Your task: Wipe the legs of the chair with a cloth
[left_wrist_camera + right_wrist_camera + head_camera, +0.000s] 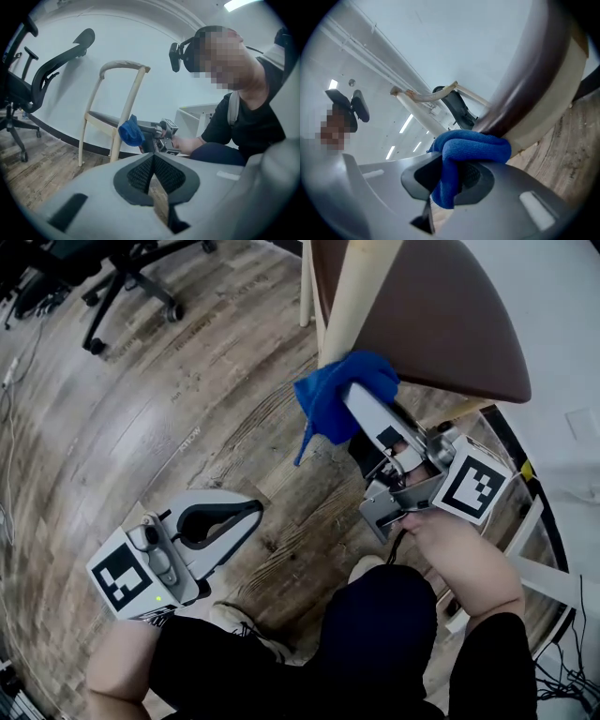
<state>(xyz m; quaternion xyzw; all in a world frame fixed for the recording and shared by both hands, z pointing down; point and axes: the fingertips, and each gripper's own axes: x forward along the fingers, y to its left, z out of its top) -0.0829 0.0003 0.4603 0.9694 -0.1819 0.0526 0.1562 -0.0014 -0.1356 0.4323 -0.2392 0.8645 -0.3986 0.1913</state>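
- The whole chair [123, 70] was shown only in the left gripper view; in the head view just its seat [441, 324] and one leg [361, 287] were seen.
- The cloth [336, 397] was clamped tight in the right gripper [361, 407] against that leg.
- The left gripper [246, 514] was closed on nothing.

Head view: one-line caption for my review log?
Right gripper holds a blue cloth against a pale chair leg; left gripper hangs shut and empty.
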